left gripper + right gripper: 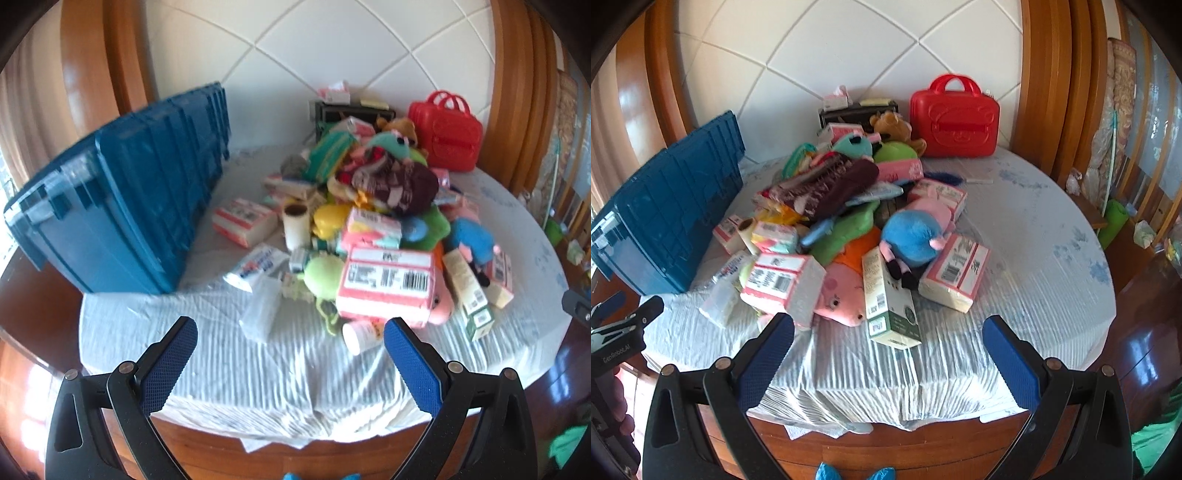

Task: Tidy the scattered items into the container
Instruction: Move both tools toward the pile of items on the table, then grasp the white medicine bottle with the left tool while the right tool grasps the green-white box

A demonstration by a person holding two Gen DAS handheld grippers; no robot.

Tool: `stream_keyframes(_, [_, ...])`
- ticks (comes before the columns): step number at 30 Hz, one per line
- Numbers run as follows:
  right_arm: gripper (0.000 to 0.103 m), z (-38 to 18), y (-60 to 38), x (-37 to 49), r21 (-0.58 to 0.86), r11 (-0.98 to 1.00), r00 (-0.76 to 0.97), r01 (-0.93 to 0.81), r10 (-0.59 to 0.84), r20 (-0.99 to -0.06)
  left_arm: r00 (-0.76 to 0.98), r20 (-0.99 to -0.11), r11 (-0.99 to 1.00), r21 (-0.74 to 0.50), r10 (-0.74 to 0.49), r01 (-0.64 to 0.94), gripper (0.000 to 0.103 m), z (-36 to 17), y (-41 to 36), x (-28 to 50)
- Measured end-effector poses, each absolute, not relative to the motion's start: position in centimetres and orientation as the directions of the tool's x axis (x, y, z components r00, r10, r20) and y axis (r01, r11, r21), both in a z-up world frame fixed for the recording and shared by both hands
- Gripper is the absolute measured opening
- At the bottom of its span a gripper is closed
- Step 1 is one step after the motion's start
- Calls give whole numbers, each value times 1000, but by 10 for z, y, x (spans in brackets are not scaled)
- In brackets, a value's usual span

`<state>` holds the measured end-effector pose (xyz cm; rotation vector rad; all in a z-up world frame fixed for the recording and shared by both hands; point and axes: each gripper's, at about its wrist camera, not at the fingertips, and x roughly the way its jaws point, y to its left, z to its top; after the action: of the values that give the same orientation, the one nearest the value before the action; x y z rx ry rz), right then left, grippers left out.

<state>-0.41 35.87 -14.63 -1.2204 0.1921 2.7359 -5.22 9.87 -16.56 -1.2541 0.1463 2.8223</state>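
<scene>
A blue plastic crate (pixel 122 206) (pixel 665 218) stands at the table's left side. To its right lies a heap of items: pink tissue packs (pixel 388 284) (pixel 955 273), a green-and-white carton (pixel 890 306), a pink pig plush (pixel 838 295), a blue plush (pixel 910 236), a dark knitted piece (pixel 402 184) and a small white bottle (pixel 360 336). My left gripper (pixel 291 332) hovers open over the near cloth, short of the heap. My right gripper (pixel 888 332) is open too, just in front of the carton. Neither holds anything.
A red carry case (pixel 448 134) (pixel 955 123) and a dark box (pixel 857 110) stand at the back by the padded wall. A striped white cloth (pixel 1015 236) covers the round wooden table. The left gripper's body (pixel 617 332) shows at the right view's left edge.
</scene>
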Motion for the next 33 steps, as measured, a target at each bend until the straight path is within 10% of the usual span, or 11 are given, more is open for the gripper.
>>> stream_keyframes(6, [100,-179,362,-21,108,-976,-617,-191,34,-787,-625,-780,-992,69,15,-109,102,-201,101,-70])
stream_keyframes(11, [73,-201,361,-37,84,-973,-556,-217,52,-830,-614,-788,-987,55,51,-151,102,-216,101,-87])
stream_keyframes(33, [73,-277,365,-85,86,-985,-519,-150,5,-855,-537,-830,-943,45,149,-330,96,-338,176,-134])
